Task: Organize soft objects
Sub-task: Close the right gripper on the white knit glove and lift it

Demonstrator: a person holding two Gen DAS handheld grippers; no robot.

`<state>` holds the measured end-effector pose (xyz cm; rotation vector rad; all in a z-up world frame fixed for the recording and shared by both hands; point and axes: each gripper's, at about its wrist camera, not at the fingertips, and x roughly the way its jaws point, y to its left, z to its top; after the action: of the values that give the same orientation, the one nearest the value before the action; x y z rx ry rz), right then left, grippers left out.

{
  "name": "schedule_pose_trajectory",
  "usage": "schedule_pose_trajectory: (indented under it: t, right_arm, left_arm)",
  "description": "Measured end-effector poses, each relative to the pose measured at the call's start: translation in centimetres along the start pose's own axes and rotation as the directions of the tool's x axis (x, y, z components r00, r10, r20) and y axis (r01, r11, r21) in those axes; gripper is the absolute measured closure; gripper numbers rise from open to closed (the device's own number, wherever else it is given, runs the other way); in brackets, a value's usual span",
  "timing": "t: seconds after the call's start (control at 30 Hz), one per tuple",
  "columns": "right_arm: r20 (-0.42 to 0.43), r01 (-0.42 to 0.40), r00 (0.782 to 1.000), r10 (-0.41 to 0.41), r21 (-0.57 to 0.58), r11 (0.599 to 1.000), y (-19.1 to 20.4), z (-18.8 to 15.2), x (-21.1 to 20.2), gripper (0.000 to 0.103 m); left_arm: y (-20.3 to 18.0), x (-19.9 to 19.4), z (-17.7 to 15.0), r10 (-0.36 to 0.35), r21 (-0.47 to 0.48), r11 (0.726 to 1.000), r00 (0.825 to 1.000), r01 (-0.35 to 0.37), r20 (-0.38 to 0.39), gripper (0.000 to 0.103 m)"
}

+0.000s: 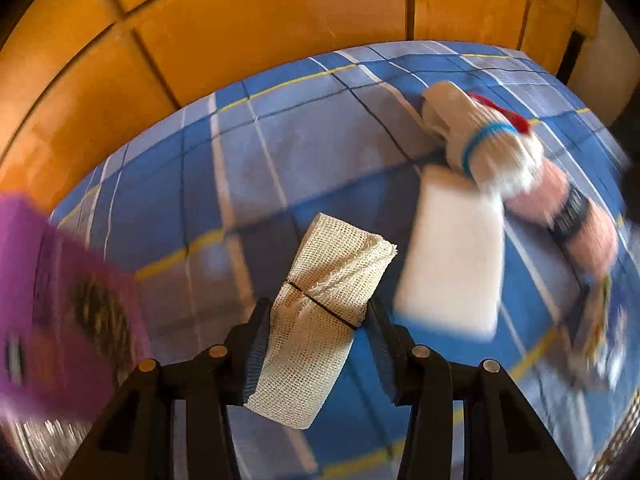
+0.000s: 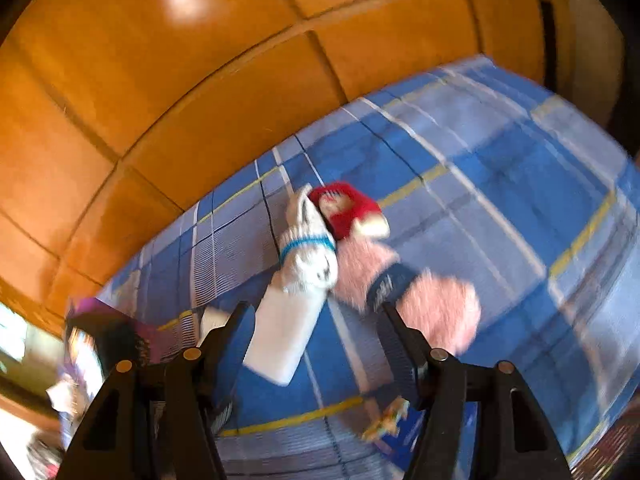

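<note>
My left gripper [image 1: 316, 312] is shut on a cream mesh cloth roll [image 1: 320, 308] tied with a black band, held above the blue plaid bed [image 1: 280, 148]. On the bed lie a white sponge block [image 1: 452, 256], a white knitted glove [image 1: 484, 136] with a blue band, a red knitted piece [image 1: 504, 114] and a pink fluffy roll [image 1: 576, 220] with a dark band. My right gripper [image 2: 316, 340] is open and empty above the sponge block [image 2: 284, 332], with the glove [image 2: 310, 252], the red piece [image 2: 344, 208] and the pink roll [image 2: 420, 296] just ahead.
A purple box [image 1: 60, 300] lies at the left of the bed; it also shows in the right wrist view [image 2: 108, 332]. A padded orange headboard [image 1: 240, 32] stands behind the bed. A small colourful item [image 2: 388, 420] lies near the right gripper's right finger.
</note>
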<state>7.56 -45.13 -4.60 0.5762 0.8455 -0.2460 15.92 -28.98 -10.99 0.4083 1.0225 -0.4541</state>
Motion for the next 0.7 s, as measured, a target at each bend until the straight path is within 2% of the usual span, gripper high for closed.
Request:
schedule_pose_trajectory:
  t: [0.17, 0.3, 0.33, 0.37, 0.43, 0.47, 0.6, 0.7]
  right_arm:
    - [-0.078, 0.082, 0.992, -0.094, -0.144, 0.986, 2.3, 3.1, 4.3, 0.039]
    - [-0.146, 0.146, 0.972, -0.181, -0.222, 0.964, 3.8, 3.8, 8.9, 0.039]
    - [-0.155, 0.159, 0.968, -0.198, -0.234, 0.959, 3.9, 3.6, 9.6, 0.041]
    - [-0.163, 0.160, 0.965, -0.205, -0.257, 0.953, 4.2, 3.4, 10.5, 0.058]
    - [-0.149, 0.183, 0.961, -0.232, -0.287, 0.940, 4.6, 3.0, 11.4, 0.062]
    - [-0.125, 0.182, 0.966, -0.224, -0.283, 0.942, 4.6, 3.0, 11.2, 0.066]
    - [-0.067, 0.098, 0.990, -0.122, -0.284, 0.954, 5.7, 2.5, 8.1, 0.067]
    - [-0.092, 0.016, 0.995, -0.048, -0.322, 0.947, 7.3, 1.1, 5.6, 0.067]
  left_arm:
    - [1.3, -1.4, -4.1, -0.035, -0.002, 0.999, 0.999, 0.035, 0.032, 0.056]
    - [1.8, -2.4, -6.7, -0.053, 0.004, 0.999, 0.997, 0.053, 0.049, 0.056]
    - [2.0, -2.6, -7.2, -0.058, 0.003, 0.998, 0.997, 0.058, 0.052, 0.055]
    - [2.2, -2.9, -7.9, -0.062, 0.003, 0.998, 0.996, 0.062, 0.061, 0.055]
    - [2.6, -3.0, -8.7, -0.068, 0.000, 0.998, 0.995, 0.068, 0.073, 0.054]
    - [2.6, -3.0, -8.8, -0.069, 0.003, 0.998, 0.994, 0.069, 0.080, 0.054]
    - [2.9, -3.2, -9.7, -0.088, 0.000, 0.996, 0.990, 0.088, 0.107, 0.054]
    - [3.2, -3.1, -10.0, -0.102, -0.001, 0.995, 0.987, 0.103, 0.126, 0.054]
